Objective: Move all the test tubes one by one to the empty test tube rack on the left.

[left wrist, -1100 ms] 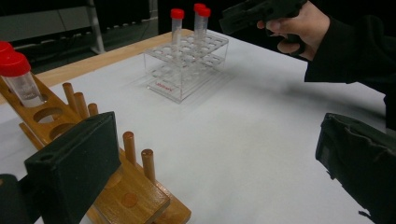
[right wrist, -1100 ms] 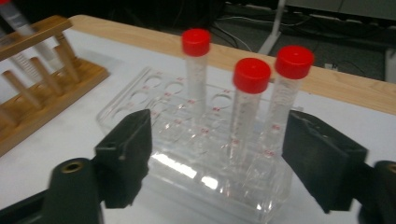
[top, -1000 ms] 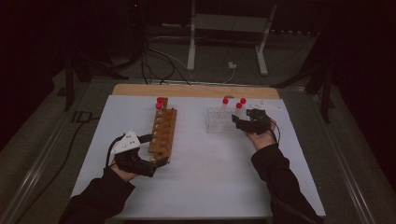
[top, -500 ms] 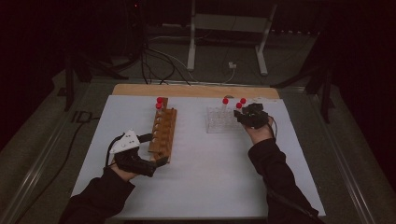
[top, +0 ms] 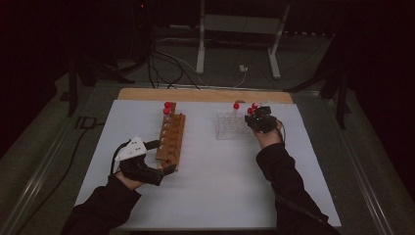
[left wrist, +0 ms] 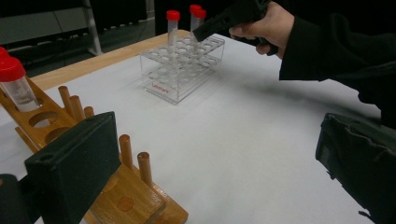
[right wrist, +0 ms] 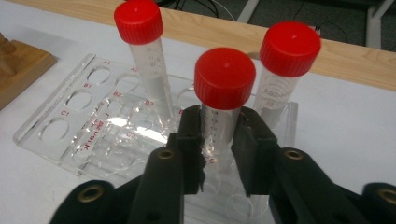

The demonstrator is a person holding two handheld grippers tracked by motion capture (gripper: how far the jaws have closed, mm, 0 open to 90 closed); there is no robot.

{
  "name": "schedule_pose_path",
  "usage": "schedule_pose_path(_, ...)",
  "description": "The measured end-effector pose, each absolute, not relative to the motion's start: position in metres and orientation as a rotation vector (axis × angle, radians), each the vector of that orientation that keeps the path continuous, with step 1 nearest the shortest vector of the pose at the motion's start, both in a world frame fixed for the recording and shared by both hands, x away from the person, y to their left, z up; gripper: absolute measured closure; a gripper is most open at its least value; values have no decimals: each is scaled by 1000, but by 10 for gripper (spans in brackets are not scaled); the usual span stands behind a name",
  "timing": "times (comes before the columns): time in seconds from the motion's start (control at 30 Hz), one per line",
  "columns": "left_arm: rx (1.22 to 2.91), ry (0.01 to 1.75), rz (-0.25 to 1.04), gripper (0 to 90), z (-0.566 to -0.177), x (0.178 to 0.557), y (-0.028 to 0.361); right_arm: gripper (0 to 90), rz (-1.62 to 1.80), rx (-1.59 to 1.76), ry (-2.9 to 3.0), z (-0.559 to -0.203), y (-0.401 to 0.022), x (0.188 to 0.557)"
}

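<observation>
While the high view blurs it, your right gripper (right wrist: 218, 140) view shows the jaws just closed on a clear, red-capped tube (right wrist: 223, 100) in the rack (right wrist: 56, 123).

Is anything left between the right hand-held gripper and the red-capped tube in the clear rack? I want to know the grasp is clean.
Nothing visible. The right hand-held gripper has just closed its jaws directly on the red-capped clear plastic tube, below the cap. The two other red-capped tubes stand apart behind it in the clear acrylic rack.
</observation>
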State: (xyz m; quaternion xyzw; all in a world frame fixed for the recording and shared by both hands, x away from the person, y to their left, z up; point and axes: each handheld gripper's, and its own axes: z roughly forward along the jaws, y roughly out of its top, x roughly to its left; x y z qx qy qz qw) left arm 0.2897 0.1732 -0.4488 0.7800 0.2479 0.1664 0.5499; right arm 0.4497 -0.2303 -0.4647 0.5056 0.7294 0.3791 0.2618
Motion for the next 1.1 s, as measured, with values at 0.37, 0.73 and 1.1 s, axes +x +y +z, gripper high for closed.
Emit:
schedule_pose_path(0.37,1845,592,395,5,-449,290,173,745,1017,1351,1965,-465,-229,449)
schedule_pose_path(0.73,1847,591,393,5,-449,290,173,745,1031,1305,1942,-449,-229,443)
schedule_pose_path(1.1,1851,590,387,5,-449,290,172,746,1079,1242,1914,-425,-230,431)
